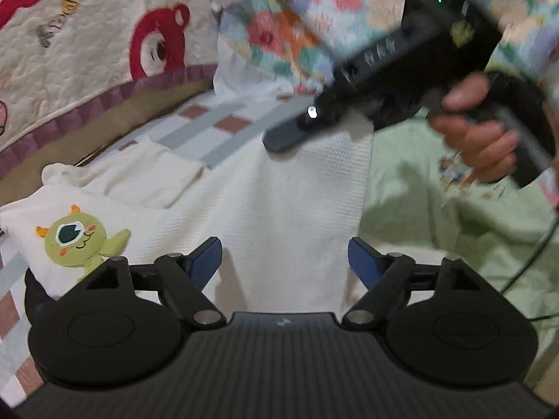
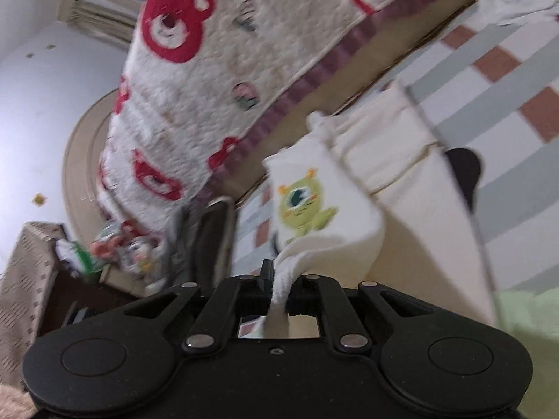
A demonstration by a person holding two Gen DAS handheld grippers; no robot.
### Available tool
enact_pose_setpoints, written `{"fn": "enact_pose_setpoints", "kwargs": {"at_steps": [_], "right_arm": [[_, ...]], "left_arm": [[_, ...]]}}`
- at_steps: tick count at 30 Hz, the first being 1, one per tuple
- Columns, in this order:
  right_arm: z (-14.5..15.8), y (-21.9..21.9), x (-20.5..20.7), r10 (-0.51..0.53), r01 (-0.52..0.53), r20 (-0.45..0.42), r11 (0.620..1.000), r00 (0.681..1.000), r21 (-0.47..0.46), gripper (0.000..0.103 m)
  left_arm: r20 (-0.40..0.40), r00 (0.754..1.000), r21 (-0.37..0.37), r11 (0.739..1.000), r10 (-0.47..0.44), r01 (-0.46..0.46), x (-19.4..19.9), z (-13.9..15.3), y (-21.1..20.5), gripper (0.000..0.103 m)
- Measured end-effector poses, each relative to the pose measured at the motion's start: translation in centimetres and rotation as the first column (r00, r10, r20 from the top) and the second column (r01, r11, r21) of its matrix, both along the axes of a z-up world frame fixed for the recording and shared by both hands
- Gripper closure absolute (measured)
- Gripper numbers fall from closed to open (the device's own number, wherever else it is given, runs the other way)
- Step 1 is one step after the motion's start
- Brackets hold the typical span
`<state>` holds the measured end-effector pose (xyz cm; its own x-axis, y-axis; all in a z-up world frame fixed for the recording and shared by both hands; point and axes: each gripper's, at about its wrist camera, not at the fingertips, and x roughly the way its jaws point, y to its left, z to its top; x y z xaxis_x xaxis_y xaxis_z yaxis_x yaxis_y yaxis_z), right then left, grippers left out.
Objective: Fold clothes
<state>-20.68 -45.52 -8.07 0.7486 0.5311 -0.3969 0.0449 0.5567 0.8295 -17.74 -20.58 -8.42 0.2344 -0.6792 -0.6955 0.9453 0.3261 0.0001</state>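
Observation:
A cream knitted garment (image 1: 279, 202) lies spread on the bed, with a green one-eyed monster patch (image 1: 78, 241) on its left part. My left gripper (image 1: 284, 262) hovers just above the cloth, blue pads wide apart and nothing between them. In the left wrist view a hand holds my right gripper (image 1: 290, 132) above the garment's far edge. The right wrist view shows my right gripper (image 2: 281, 279) shut on a bunched edge of the cream garment (image 2: 332, 188), which lifts toward the camera; the monster patch (image 2: 302, 206) hangs just beyond.
A green garment (image 1: 454, 216) lies to the right on the bed. The sheet (image 2: 506, 80) is checked in grey and pink. A bear-print quilt (image 2: 216, 80) is piled at the back. A cable (image 1: 534, 255) trails on the right. A grey bag (image 2: 206, 237) and a box stand on the floor.

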Motion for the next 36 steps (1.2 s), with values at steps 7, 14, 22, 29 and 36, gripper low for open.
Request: {"fn": "enact_pose_setpoints", "kwargs": {"at_steps": [7, 14, 22, 29, 36], "right_arm": [[-2.9, -1.2, -1.3, -0.091, 0.094, -0.033, 0.989, 0.995, 0.113, 0.094], [-4.7, -2.4, -1.4, -0.157, 0.162, -0.042, 0.971, 0.987, 0.175, 0.094], [-4.7, -3.7, 0.8, -0.165, 0.165, -0.015, 0.977, 0.986, 0.131, 0.094], [-5.7, -5.6, 0.5, -0.182, 0.182, -0.015, 0.976, 0.983, 0.118, 0.094], [-7.1, -4.5, -0.5, -0.139, 0.141, -0.028, 0.983, 0.99, 0.115, 0.094]], "left_arm": [[-0.016, 0.993, 0.089, 0.99, 0.114, -0.112, 1.5, -2.7, -6.3, 0.024], [0.06, 0.992, 0.1, 0.988, 0.112, -0.118, -0.8, -3.5, -7.8, 0.023], [0.168, 0.986, 0.406, 0.912, -0.013, -0.058, -2.9, -7.9, -9.1, 0.004], [0.198, 0.98, 0.486, 0.869, -0.007, -0.092, -1.2, -6.9, -6.0, 0.048], [0.134, 0.991, 0.51, 0.858, -0.009, -0.061, -0.4, -3.7, -1.5, 0.079]]}}
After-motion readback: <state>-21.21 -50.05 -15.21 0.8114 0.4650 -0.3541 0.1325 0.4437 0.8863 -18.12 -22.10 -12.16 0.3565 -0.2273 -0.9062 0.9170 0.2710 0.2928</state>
